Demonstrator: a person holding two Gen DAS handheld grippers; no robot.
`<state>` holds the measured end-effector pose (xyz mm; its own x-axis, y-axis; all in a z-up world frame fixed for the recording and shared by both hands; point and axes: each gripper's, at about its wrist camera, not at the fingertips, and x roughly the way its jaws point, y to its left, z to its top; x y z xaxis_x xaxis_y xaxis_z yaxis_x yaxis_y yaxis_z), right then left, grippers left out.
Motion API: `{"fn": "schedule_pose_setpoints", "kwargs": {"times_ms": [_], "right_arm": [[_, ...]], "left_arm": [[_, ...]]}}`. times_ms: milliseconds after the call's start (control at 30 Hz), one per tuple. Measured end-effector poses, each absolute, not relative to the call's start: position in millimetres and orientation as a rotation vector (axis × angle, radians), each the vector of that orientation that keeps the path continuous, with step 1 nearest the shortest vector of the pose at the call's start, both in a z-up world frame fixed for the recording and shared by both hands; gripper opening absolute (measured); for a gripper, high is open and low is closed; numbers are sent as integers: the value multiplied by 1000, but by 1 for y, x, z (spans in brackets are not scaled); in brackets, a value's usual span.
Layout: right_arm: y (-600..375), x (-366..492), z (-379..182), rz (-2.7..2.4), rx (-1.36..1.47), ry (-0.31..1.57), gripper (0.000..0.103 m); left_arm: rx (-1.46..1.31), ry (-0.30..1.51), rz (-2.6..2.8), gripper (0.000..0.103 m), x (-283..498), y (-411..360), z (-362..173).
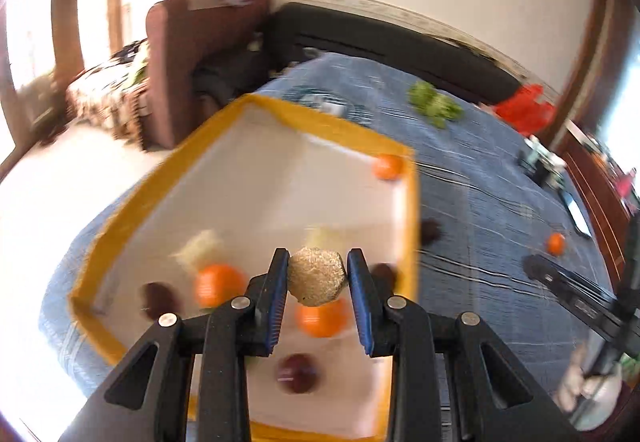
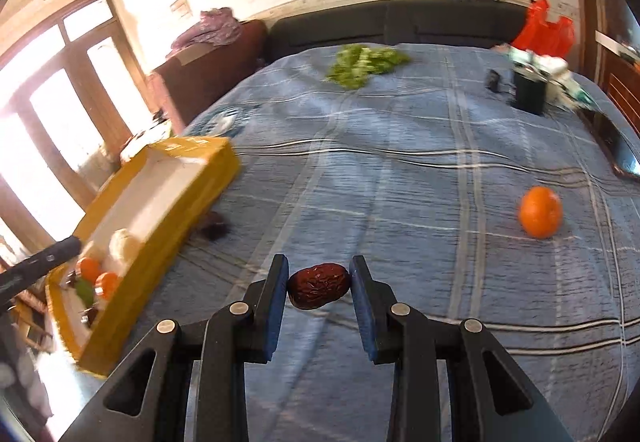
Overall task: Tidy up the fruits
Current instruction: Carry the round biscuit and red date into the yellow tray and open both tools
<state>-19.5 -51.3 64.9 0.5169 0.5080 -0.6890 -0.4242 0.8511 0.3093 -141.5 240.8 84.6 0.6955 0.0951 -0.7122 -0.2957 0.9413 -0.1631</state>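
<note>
Blue pads on our left gripper (image 1: 317, 276) are clamped on a rough, tan, round fruit (image 1: 317, 276), and we hold it in the air above the yellow-walled box (image 1: 412, 210), the gripper tilted forward and down. Below it, on the box's white floor, lie three oranges (image 1: 219, 284), a couple of dark red fruits (image 1: 298, 373) and some pale ones (image 1: 200, 248), all blurred. One more dark fruit lies on the blue bedspread (image 1: 480, 194) just outside the box's right wall.

Our right gripper (image 2: 319, 284) also angles downward over the bedspread, and its pads are closed on a wrinkled dark red date (image 2: 319, 285), lifted clear of the cloth. In this view the box sits at the left edge of the bed. A loose orange (image 2: 540, 212) rests on the bedspread well to the right of the date. Farther back lie a bunch of green leaves (image 2: 362, 64), a red plastic bag (image 2: 544, 28) and a small black box (image 2: 529, 92) near the dark headboard (image 2: 360, 26). The tip of the left gripper shows at the left edge, near the box.
</note>
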Motion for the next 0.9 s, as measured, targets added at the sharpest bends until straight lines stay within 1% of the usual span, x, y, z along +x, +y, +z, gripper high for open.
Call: {"fn": "schedule_pose_setpoints", "kwargs": {"times_ms": [233,467,667,800,867,900], "right_arm": [[29,-33,87,751,82,923,35],[113,-5,80,822,44,1021,35],[144,23,55,782,38,1105,35],[154,26,54,763,4,1097,35],[157,28,53,758,-3,1096,36],[158,29,53,758,-4,1094,36]], "left_arm": [[-378,786,291,29,-155,286,65],[-391,780,299,29,-146,312,65],[-378,810,246,29,-116,318,59],[-383,825,237,29,-102,320,53],[-393,834,231,30,-98,320,51],[-399,838,226,34,-98,321,51]]}}
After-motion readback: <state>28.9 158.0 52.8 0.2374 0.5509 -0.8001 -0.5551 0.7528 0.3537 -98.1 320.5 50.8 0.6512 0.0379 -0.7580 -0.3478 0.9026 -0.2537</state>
